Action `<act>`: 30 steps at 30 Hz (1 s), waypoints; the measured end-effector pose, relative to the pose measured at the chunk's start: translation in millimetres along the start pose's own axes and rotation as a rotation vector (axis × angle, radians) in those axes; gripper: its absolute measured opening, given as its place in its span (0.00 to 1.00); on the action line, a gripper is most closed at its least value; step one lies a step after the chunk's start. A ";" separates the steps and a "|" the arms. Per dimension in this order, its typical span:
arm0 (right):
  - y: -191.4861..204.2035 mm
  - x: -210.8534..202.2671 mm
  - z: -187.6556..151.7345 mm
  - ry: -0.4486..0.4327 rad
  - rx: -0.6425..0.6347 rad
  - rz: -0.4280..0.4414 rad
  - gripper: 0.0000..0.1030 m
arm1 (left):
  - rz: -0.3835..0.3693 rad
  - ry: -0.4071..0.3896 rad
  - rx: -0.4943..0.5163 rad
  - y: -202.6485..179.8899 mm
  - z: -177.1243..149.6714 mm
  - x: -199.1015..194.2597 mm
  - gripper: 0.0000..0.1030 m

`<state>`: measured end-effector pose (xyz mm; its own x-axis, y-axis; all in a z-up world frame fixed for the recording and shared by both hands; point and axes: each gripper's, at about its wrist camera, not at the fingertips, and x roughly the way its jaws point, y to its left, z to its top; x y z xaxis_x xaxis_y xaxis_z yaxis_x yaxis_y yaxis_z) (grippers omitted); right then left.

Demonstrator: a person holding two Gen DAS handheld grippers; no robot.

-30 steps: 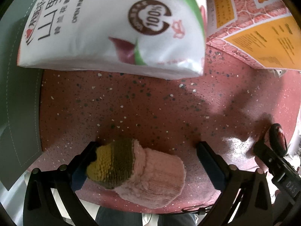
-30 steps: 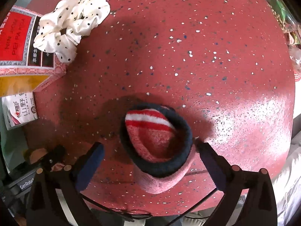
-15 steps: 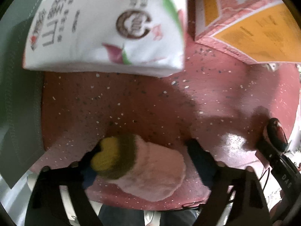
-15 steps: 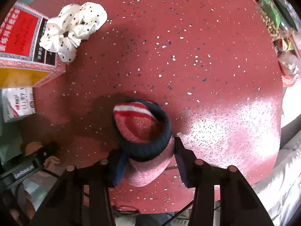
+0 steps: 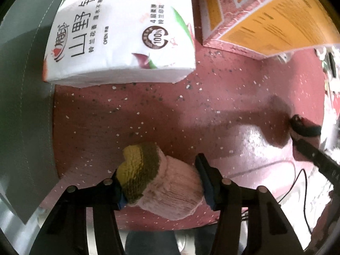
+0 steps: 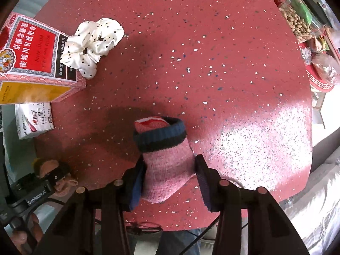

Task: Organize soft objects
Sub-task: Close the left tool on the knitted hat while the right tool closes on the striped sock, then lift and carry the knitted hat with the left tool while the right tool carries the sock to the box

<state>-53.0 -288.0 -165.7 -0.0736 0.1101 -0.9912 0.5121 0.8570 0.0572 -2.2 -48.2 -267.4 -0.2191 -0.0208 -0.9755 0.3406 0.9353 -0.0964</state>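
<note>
On the red speckled table (image 6: 223,48) both tongs point downward, each closed on a sock; the left gripper (image 5: 161,183) has just been drawing its jaws together, and its pads now press either side of a pale pink sock (image 5: 172,189) with a yellow and olive toe, the toe end against the left pad, the pink body bulging toward the right one; the right gripper (image 6: 169,180) clamps a pink sock (image 6: 167,170) by its foot, so that the dark blue cuff stands up above the pads and a red and white striped part shows inside the opening. Beyond the left tongs lies a white tissue pack (image 5: 123,34) with printed lettering, just beside a pink and orange box (image 5: 265,14); the same box, seen from the right wrist, carries a white scrunchie (image 6: 93,44) with black dots draped over its corner onto the table; along the far right edge of the table sit bags of peanuts (image 6: 297,21) and other snacks.
</note>
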 end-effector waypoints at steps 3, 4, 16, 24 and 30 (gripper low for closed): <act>-0.7 -6.5 -1.5 -0.002 0.016 0.012 0.46 | 0.021 -0.025 0.059 -4.1 -5.0 -11.2 0.57; -2.2 -10.0 -1.2 -0.005 0.022 0.017 0.46 | 0.027 -0.039 0.082 -6.0 -6.8 -16.4 0.57; 2.2 -41.2 15.2 -0.051 0.036 0.022 0.46 | 0.026 -0.143 0.203 -27.3 -14.3 -75.7 0.57; -2.1 -22.1 -4.6 0.033 -0.008 -0.007 0.54 | 0.032 -0.163 0.226 -13.1 -12.4 -94.1 0.57; -2.2 -5.5 -26.2 0.065 -0.053 -0.022 0.75 | 0.035 -0.141 0.230 -9.9 -12.6 -92.3 0.57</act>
<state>-76.1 -277.4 -157.2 -0.1404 0.1223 -0.9825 0.4636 0.8850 0.0439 3.1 -51.1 -173.9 -0.0793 -0.0544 -0.9954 0.5476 0.8320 -0.0891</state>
